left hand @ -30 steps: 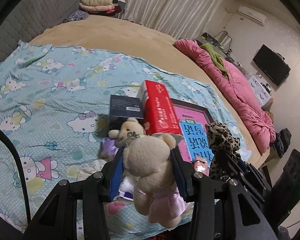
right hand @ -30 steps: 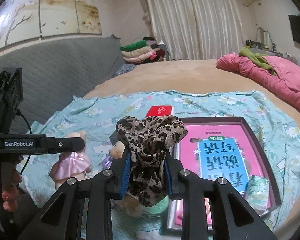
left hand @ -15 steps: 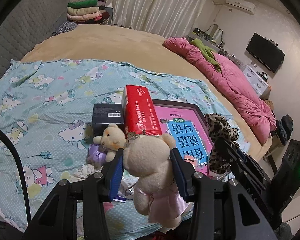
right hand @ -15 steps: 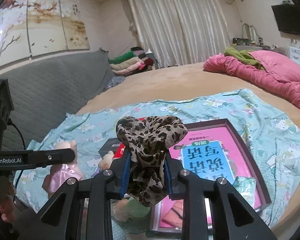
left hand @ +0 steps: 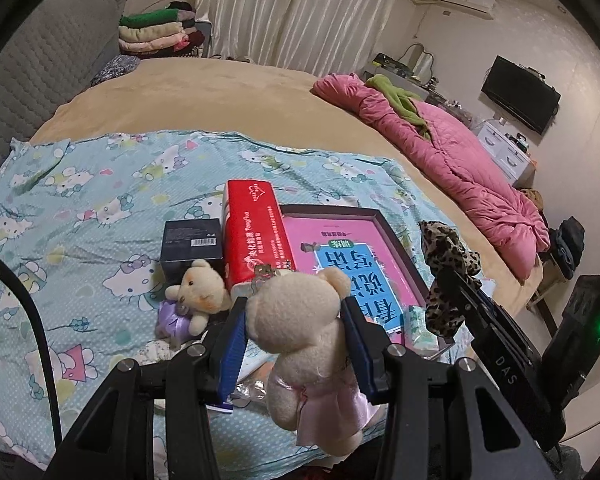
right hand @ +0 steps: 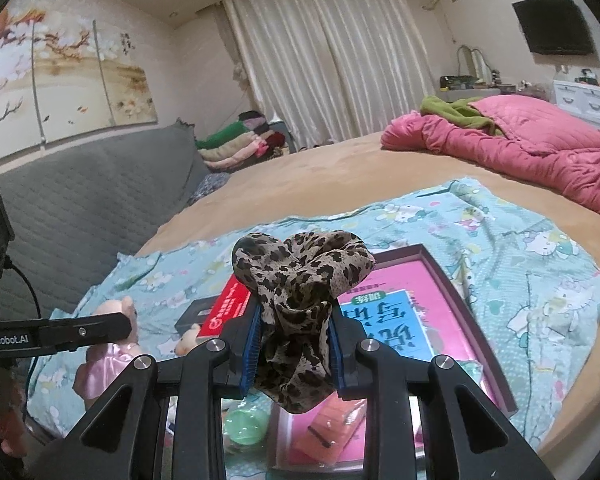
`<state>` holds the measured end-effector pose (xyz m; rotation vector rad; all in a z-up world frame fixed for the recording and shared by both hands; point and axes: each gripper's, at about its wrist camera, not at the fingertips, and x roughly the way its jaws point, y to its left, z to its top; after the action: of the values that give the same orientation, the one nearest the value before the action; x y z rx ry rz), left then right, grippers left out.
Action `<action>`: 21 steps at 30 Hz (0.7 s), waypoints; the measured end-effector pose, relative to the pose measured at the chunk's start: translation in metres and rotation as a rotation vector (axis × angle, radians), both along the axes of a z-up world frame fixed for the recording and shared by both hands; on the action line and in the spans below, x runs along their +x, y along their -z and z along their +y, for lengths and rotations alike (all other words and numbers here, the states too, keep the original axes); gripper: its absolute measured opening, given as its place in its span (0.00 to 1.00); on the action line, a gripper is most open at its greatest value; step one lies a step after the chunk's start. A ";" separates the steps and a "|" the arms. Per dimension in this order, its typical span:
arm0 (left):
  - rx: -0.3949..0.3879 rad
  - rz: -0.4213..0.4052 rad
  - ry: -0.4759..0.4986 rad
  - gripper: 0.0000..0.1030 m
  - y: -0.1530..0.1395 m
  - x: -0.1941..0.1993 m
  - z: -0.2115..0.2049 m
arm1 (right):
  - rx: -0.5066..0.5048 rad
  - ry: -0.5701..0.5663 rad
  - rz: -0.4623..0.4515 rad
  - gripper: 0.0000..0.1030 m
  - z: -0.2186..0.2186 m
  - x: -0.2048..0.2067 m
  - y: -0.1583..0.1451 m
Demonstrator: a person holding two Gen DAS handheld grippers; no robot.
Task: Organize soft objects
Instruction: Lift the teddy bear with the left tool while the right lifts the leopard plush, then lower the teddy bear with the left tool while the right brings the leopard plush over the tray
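Nearest the left wrist camera, the left gripper (left hand: 296,332) pinches a cream teddy bear in a pink dress (left hand: 300,344) between its blue pads, which press into the sides of the head and upper body while the legs and skirt hang below the fingers, clear of the bedding. In the right wrist view the right gripper (right hand: 294,344) is clamped on a leopard-print scrunchie (right hand: 300,280); the fabric bunches out above the pads and droops beneath them, also held up off the bed. Just past the left fingers, a smaller cream bear with a purple bow (left hand: 198,296) lies on the turquoise cartoon-cat sheet (left hand: 80,208), leaning against a black box (left hand: 191,245). Beside that box stands a red tissue pack (left hand: 256,236), touching the dark-framed tray (left hand: 396,240) that holds a pink and blue book (left hand: 352,272). At the tray's near end sit a small pale green packet (left hand: 422,328) and, seen under the right gripper, an orange wrapper (right hand: 328,432); a round green item (right hand: 244,428) lies on the sheet next to it. Farther back, the tan bedcover (left hand: 204,96) stretches to a rumpled pink quilt (left hand: 452,156) with a green garment (left hand: 400,100) on it. A stack of folded clothes (left hand: 156,34) sits by the grey padded headboard (right hand: 92,200), in front of cream curtains (left hand: 300,12).
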<state>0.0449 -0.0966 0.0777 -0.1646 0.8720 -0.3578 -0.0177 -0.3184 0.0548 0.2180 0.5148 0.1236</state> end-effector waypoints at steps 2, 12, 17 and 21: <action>-0.001 -0.001 0.005 0.45 0.000 0.000 -0.003 | 0.007 0.012 -0.002 0.29 -0.005 0.000 0.000; 0.010 -0.011 0.046 0.45 -0.005 0.007 -0.034 | 0.027 0.071 -0.012 0.29 -0.026 -0.003 -0.003; 0.017 -0.011 0.068 0.45 -0.004 0.013 -0.050 | 0.047 0.126 -0.016 0.28 -0.047 -0.006 -0.002; 0.028 0.000 0.087 0.45 0.003 0.018 -0.063 | 0.063 0.173 -0.011 0.28 -0.066 -0.008 0.000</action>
<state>0.0626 -0.1596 0.0743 -0.1010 0.8857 -0.4262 -0.0258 -0.3842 0.0545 0.3227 0.4795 -0.0277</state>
